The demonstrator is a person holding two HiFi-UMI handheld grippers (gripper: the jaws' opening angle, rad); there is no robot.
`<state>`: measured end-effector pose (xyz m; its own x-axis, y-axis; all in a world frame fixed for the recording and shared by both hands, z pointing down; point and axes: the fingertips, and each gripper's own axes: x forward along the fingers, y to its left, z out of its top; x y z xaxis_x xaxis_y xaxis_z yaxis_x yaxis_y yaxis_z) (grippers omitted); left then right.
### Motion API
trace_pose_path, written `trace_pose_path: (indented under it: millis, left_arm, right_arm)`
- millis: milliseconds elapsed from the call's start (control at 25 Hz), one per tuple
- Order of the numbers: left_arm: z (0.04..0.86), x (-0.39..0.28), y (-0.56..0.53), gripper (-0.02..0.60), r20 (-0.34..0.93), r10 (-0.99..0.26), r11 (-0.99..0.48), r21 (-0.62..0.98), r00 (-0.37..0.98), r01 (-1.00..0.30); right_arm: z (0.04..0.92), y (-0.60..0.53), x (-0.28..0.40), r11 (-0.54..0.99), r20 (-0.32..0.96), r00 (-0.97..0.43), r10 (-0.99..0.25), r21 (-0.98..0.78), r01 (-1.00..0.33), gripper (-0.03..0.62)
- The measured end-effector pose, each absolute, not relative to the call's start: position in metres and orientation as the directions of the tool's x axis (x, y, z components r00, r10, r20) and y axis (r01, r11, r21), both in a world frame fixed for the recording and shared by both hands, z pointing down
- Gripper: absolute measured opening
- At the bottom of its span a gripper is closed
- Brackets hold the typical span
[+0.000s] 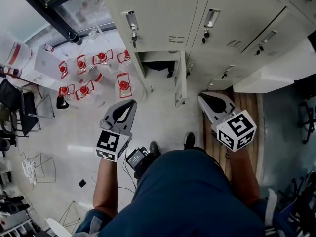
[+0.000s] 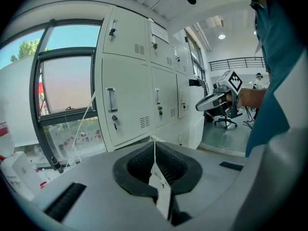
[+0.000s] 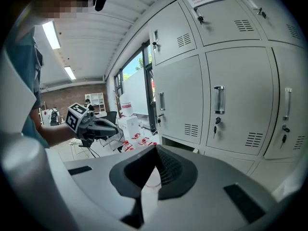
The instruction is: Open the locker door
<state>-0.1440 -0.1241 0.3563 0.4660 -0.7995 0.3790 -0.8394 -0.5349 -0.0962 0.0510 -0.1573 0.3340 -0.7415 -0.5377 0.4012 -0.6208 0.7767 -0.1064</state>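
Observation:
A bank of cream lockers [image 1: 168, 14] runs across the top of the head view. One low locker door [image 1: 180, 80] stands swung out, showing a dark compartment [image 1: 159, 64] behind it. My left gripper [image 1: 131, 103] hangs in front of that compartment and a little to its left, shut and holding nothing. My right gripper [image 1: 202, 98] sits just right of the open door's edge, also shut and holding nothing. In the left gripper view the shut jaws [image 2: 154, 144] face closed lockers with upright handles [image 2: 111, 100]. The right gripper view has its shut jaws [image 3: 155, 150] below another handle [image 3: 219, 99].
Several red and white objects [image 1: 101, 58] lie on the floor by the window at the left. A black office chair [image 1: 19, 107] stands at the far left. A wooden strip of floor [image 1: 247, 102] lies under the right lockers. The person's shoes [image 1: 189, 139] stand near the open door.

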Motion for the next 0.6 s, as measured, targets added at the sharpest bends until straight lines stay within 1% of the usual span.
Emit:
trace_pose_path:
  millis: [600]
  left_arm:
    - [0.3496, -0.145, -0.1296, 0.025, 0.359, -0.812, -0.52, -0.09, 0.46, -0.849]
  right_arm:
    - [0.3358, -0.1633, 0.0602, 0.764, 0.411, -0.727, -0.55, -0.103, -0.637, 0.035]
